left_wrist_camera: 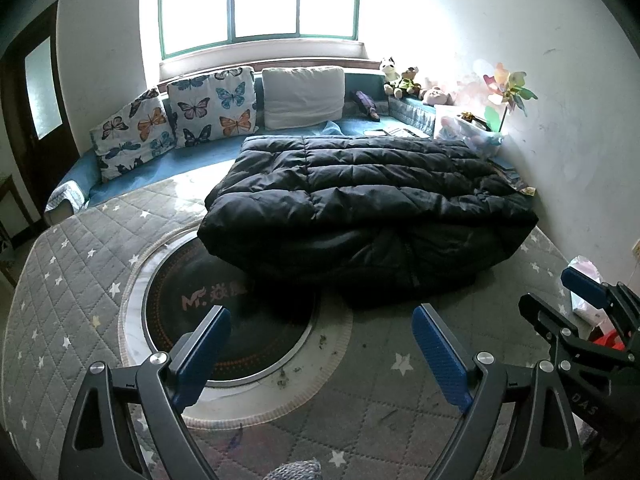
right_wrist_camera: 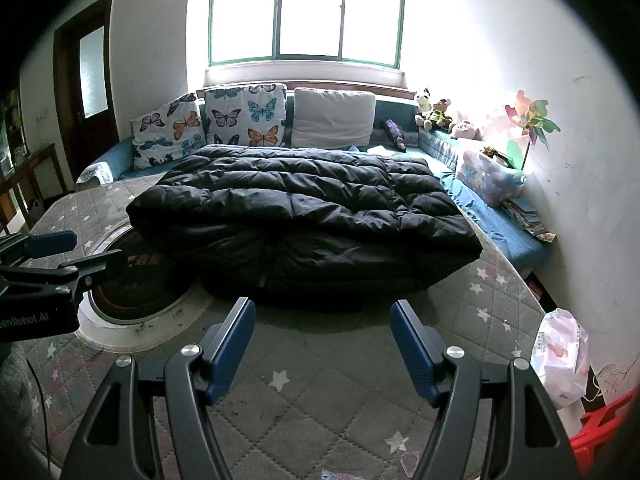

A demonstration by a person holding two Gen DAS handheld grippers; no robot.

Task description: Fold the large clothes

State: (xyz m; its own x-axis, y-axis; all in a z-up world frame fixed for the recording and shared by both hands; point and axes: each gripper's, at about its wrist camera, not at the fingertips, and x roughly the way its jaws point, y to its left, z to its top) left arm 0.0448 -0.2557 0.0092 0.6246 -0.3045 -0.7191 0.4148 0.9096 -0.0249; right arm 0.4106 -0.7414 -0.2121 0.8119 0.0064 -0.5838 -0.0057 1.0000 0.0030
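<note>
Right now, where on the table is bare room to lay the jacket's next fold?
Free: the star-quilted cover between both tools and the black puffer jacket, and its left part beside the round glass inset. Crowded: the right edge by the plastic bag.

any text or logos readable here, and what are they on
"Mr." plus blurred characters: black round panel in the table.
"DAS": arm of the right hand-held gripper, seen from the left wrist view.
"enRobot.AI", start cut off: body of the left hand-held gripper, seen from the right wrist view.
Print on the plastic bag: too blurred.
</note>
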